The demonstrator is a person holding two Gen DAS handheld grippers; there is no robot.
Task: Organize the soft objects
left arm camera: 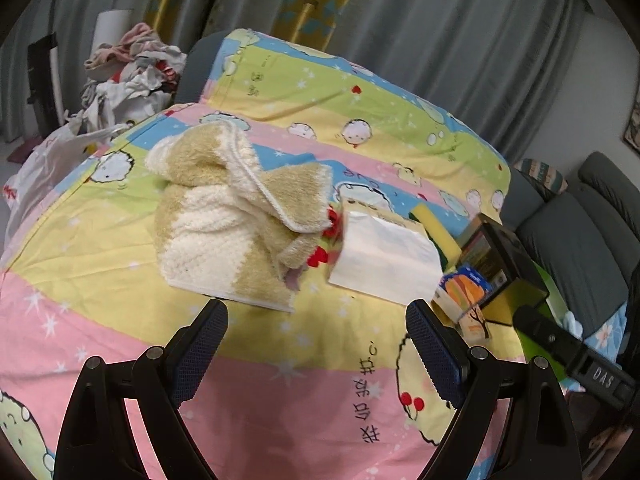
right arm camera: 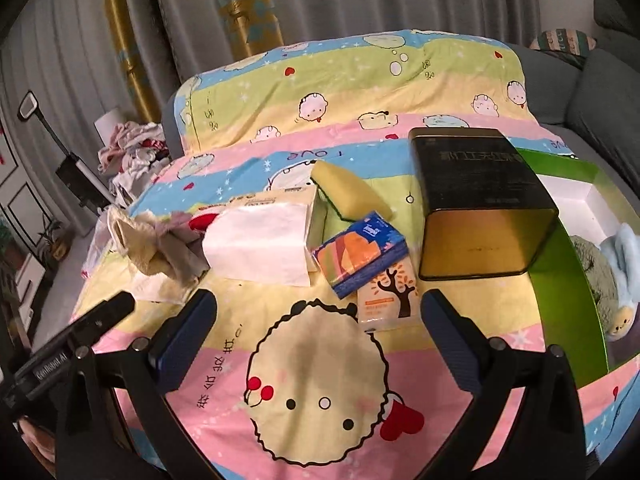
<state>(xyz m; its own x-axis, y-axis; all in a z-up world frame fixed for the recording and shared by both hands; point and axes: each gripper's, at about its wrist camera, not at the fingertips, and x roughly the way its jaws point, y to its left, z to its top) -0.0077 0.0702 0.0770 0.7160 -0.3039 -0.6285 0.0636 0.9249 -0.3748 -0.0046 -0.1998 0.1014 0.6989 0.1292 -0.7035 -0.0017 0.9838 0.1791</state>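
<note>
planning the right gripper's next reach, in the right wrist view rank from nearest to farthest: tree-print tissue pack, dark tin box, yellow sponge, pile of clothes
From the right gripper, open:
1. Tree-print tissue pack, just ahead, towards the right finger.
2. Dark tin box, ahead on the right, lying on its side.
3. Yellow sponge, further back, centre.
4. Pile of clothes, far left, beyond the bed.

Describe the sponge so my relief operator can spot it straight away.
Start at the dark metal tin standing on the cartoon bedsheet. Left of it, behind the blue tissue pack, lies the sponge. It is the only pale yellow wedge with a green underside, leaning against the open white tissue pack.
</note>
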